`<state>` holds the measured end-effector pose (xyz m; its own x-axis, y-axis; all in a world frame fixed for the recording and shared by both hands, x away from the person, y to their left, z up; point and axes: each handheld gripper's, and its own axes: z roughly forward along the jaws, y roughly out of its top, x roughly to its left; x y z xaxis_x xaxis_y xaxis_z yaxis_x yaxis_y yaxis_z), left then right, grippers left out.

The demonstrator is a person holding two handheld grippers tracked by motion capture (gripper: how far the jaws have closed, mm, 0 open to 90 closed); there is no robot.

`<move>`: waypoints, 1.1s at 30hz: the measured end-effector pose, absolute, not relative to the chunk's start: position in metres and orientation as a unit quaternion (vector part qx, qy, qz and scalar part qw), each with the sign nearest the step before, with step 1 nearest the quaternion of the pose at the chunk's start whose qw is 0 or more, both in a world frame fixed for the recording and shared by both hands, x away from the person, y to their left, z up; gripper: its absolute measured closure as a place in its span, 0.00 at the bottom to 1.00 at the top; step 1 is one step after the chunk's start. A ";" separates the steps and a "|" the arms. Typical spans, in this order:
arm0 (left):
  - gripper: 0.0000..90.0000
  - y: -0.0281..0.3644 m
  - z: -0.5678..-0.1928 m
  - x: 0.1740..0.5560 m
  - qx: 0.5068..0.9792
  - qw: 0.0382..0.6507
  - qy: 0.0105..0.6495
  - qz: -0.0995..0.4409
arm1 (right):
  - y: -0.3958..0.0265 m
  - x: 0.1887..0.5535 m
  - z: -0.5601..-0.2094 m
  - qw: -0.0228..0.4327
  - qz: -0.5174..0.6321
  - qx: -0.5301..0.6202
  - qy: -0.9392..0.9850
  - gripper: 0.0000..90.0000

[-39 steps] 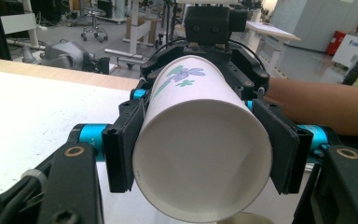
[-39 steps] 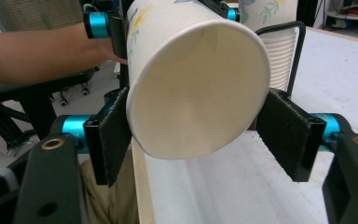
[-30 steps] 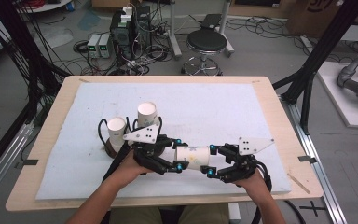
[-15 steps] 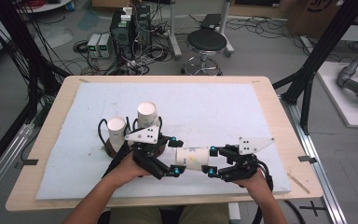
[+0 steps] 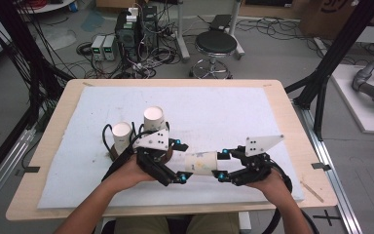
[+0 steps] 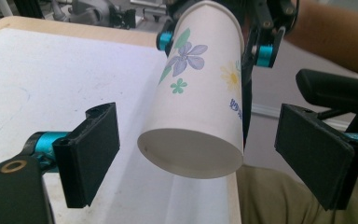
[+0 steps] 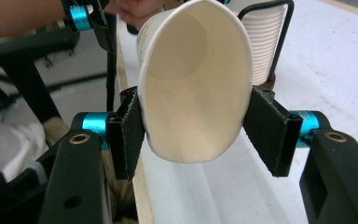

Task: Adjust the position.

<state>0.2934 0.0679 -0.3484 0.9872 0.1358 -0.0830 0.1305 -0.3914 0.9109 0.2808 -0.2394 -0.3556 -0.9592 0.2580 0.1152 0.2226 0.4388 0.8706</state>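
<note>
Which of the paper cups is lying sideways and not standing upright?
The flowered cup held in the right claw near the table's front edge lies sideways. The two cup stacks behind the left hand stand upright in their holders.

The paper cup is white, printed with a purple flower, green leaves, a yellow daisy and blue lettering; its inside is cream. Both tongs have black jaws on teal joints. The counter is pale wood under a white mat.

Bright, even overhead light; soft shadows; mild edge distortion; blurred backgrounds in gripper views
</note>
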 end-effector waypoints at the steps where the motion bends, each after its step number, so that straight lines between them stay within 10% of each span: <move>1: 0.16 0.067 -0.348 0.294 0.837 0.542 0.078 0.003 | -0.238 0.281 -0.352 0.018 0.500 0.141 0.854 0.46; 33: 0.28 0.041 -0.347 0.301 0.895 0.444 0.052 0.004 | -0.179 0.292 -0.303 0.068 0.265 0.053 0.960 0.44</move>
